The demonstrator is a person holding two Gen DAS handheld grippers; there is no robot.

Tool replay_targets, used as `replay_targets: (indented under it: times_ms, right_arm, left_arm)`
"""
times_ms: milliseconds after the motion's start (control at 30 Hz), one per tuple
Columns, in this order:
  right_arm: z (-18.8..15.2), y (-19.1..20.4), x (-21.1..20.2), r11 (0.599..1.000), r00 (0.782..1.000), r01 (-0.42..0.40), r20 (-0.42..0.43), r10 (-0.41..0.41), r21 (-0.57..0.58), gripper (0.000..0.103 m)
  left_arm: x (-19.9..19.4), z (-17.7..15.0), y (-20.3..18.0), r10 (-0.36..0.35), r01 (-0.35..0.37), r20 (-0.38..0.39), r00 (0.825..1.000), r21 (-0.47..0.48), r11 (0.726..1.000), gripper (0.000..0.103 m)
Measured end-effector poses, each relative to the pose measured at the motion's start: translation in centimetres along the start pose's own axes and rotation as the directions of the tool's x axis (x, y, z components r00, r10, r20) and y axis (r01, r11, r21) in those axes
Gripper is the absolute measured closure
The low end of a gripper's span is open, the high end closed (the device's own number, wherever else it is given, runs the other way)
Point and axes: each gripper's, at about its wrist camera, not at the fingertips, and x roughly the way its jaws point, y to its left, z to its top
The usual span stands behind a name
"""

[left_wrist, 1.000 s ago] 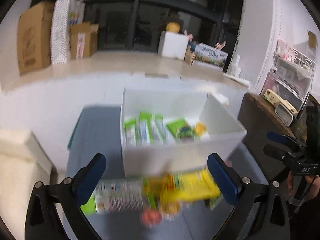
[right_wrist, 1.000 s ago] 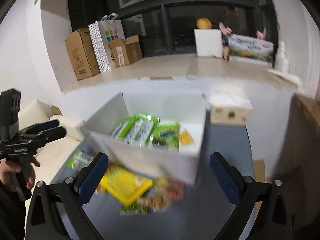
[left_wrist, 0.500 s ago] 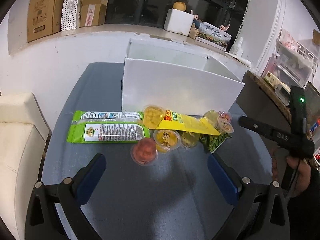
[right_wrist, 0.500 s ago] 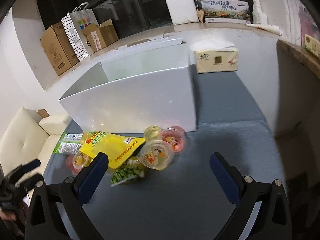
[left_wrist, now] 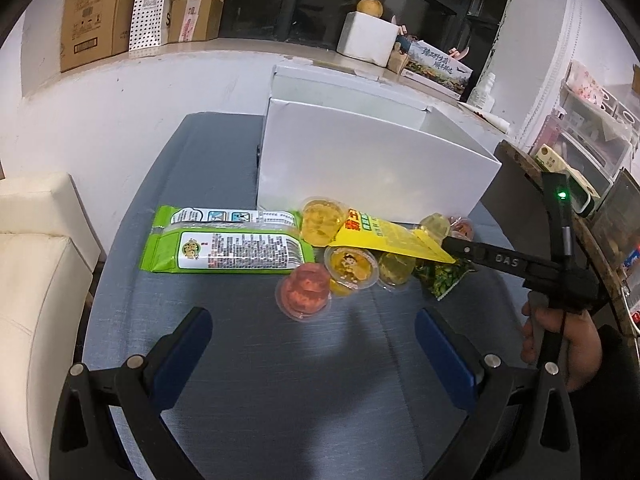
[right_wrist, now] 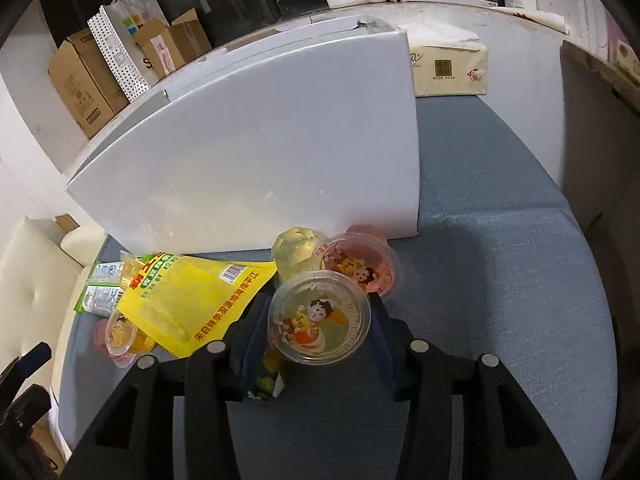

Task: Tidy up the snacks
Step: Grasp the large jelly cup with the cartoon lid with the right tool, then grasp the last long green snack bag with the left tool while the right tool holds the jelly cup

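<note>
The right gripper [right_wrist: 319, 330] is closed round a clear jelly cup [right_wrist: 319, 323], whose lid faces up and hides the fingertips. The left gripper [left_wrist: 314, 334] hangs wide open, holding nothing, over the blue cloth [left_wrist: 280, 380]. Farther off, the green packets [left_wrist: 228, 246] lie lengthwise left to right; the yellow pouch [left_wrist: 394, 238] partly covers other cups. The white box [left_wrist: 372, 164] behind hides its contents.

snack pile [left_wrist: 360, 248] on table [left_wrist: 280, 380] w/ box [left_wrist: 372, 164] right behind, tissue pack [right_wrist: 450, 66] beside box.
</note>
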Motion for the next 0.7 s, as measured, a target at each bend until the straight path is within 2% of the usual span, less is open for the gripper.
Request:
replay_targets:
  times_ms: [167,233,333,433,533,600,700]
  right_arm:
    - [-0.2,-0.8,-0.9,1.0,1.0,-0.017,0.026,0.017,0.009,0.052]
    - [-0.2,-1.0,-1.6,0.999,0.999,-0.028,0.039,0.028,0.015,0.052]
    - [-0.2,-0.7,-3.1,0.999,0.997,-0.039,0.061,0.038,0.006,0.052]
    - [-0.3,-0.5,-4.2,0.998,0.996,-0.054,0.077,0.055,-0.013,0.052]
    - [-0.3,-0.3,-5.1,0.997,0.994,-0.065,0.085,0.068,-0.031,0.052]
    - [-0.4,-0.2,-5.6,0.996,0.993,-0.074,0.09,0.078,-0.039,0.052]
    - [-0.5,0.4,-6.3,0.995,0.992,-0.082,0.091,0.087,-0.058,0.052]
  left_arm:
    - [0.4,0.3,0.3,0.013,-0.013,-0.008,1.0,0.033,0.999,0.0]
    - [0.4,0.9,0.5,0.021,-0.021,0.001,1.0,0.085,0.996,0.0]
    - [0.9,2.3,1.3,0.017,-0.019,0.01,1.0,0.241,0.97,0.0]
    - [2.2,4.5,3.4,-0.01,0.025,-0.042,0.999,0.381,0.924,0.0]
    - [3.3,6.0,4.5,0.017,0.036,-0.099,0.995,0.506,0.862,0.0]
    - [4.3,7.0,5.0,0.033,0.063,-0.15,0.988,0.594,0.802,0.0]
    - [6.0,8.0,5.3,0.01,0.158,-0.247,0.969,0.65,0.743,0.0]
